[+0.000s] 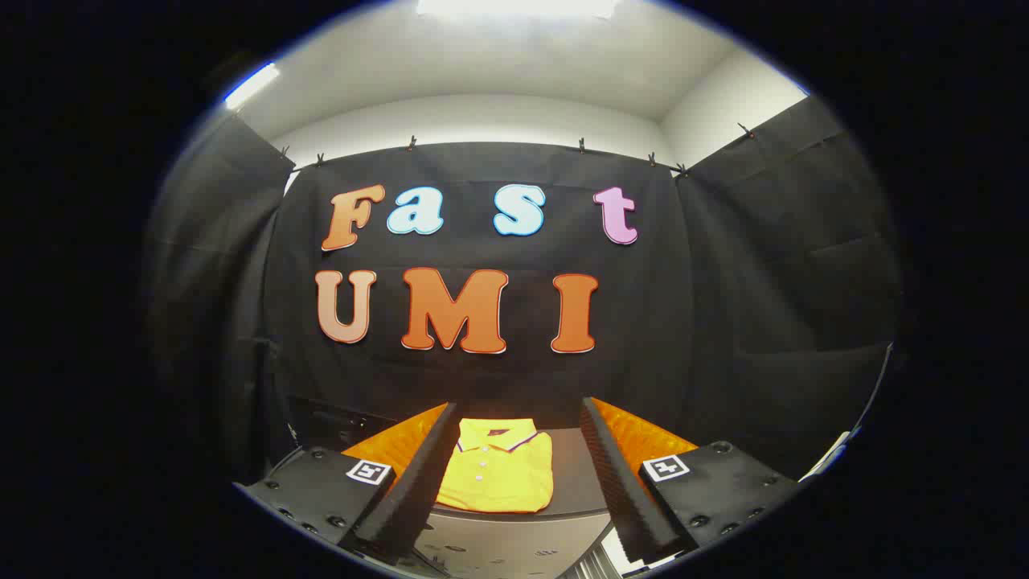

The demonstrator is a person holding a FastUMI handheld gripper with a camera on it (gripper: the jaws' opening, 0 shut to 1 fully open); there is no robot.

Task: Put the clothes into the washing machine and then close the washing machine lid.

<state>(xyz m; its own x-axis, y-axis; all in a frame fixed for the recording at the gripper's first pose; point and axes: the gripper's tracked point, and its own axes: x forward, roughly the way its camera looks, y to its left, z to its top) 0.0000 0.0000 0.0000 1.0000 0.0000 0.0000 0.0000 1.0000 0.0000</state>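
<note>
Nearest to my camera are the two fingers (418,482) of the gripper (514,470), and they stand wide apart, holding nothing. Each finger has a ribbed inner side, and each one sits on a dark block with screws and a small square marker (368,471) on top. Between the fingers, a little ahead of their tips, I see a folded yellow shirt (500,466). It is a polo shirt with a collar that has a dark and white border, and a short row of small buttons goes down from the collar. The fingers do not touch the shirt; it lies in the gap between them, closer to the left finger than to the right one.

I see that the shirt rests flat on a dark surface (572,482), with its collar turned away from me and its lower edge near the front border of that surface. Below this border there is a light grey panel (514,547) with some small marks, which I cannot make out. On both sides of the shirt, behind the fingers, an orange cloth (390,442) shows. I cannot tell if the dark surface is the washing machine lid.

Beyond all this hangs the black cloth wall (659,322) of the booth, fixed with small clips at its top, and above it I see a white wall and a bright ceiling lamp (514,6)
</note>
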